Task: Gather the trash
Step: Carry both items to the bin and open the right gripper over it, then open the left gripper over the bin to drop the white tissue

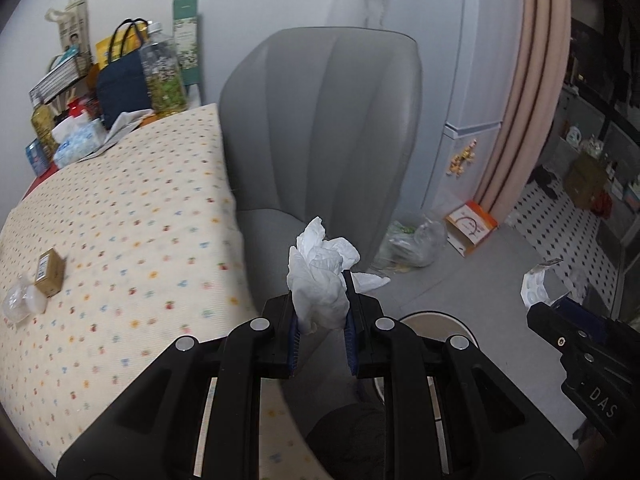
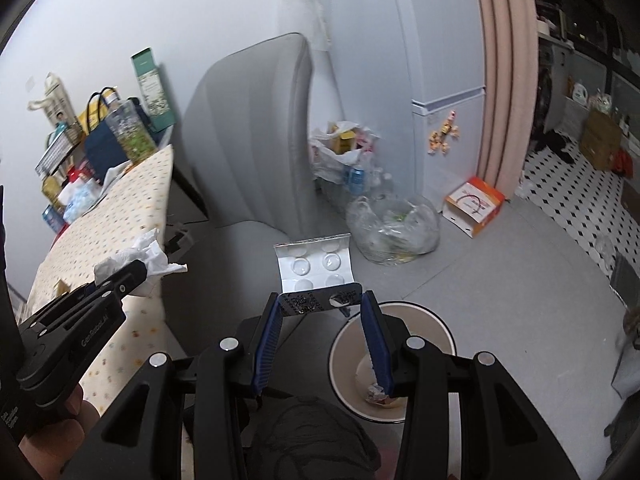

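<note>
Grey floor (image 2: 500, 280) | bin (image 2: 440, 320) half-hidden | left gripper (image 1: 320, 304) clamps tissue (image 1: 320, 276) | right gripper (image 2: 320, 304) pinches blister pack (image 2: 316, 268)

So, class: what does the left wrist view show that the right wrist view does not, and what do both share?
Left wrist only: a small brown cardboard box on the dotted tablecloth. Right wrist only: the white bin's inside, with scraps, and a white bag of bottles. Both: the grey armchair, crumpled white tissue in the left gripper, and the blister pack in the right gripper.
</note>
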`<act>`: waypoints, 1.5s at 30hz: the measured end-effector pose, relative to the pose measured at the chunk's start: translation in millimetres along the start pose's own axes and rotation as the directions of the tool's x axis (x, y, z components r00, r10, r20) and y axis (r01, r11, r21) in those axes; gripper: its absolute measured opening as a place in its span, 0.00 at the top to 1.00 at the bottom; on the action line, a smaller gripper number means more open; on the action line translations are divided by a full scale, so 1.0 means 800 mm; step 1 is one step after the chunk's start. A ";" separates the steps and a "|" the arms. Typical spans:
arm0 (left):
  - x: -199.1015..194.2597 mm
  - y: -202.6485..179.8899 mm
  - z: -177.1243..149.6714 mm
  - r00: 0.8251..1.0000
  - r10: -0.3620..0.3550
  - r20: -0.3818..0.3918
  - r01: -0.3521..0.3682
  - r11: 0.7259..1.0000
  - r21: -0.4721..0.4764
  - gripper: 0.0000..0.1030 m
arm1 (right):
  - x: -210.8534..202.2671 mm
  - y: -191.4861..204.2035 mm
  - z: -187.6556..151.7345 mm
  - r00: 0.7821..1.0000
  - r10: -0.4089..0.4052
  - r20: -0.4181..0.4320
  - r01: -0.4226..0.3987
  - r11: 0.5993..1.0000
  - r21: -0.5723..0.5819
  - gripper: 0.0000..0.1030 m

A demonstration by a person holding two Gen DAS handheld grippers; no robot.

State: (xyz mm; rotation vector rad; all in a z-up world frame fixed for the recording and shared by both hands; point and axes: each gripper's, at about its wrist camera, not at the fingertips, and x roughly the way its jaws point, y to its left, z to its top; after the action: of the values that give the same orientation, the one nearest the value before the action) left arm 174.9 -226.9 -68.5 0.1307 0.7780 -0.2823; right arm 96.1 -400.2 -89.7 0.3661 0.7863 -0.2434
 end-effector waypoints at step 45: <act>0.029 -0.133 0.000 0.984 -0.163 -0.069 0.172 0.972 0.157 0.07 | -0.021 -0.143 -0.016 0.987 -0.155 0.039 0.146 0.973 0.179 0.23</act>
State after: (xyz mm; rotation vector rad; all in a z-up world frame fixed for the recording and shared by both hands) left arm 158.8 -332.8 -86.4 0.2285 0.8227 -0.5047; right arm 36.5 -497.9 -112.4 0.4652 0.7431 -0.4651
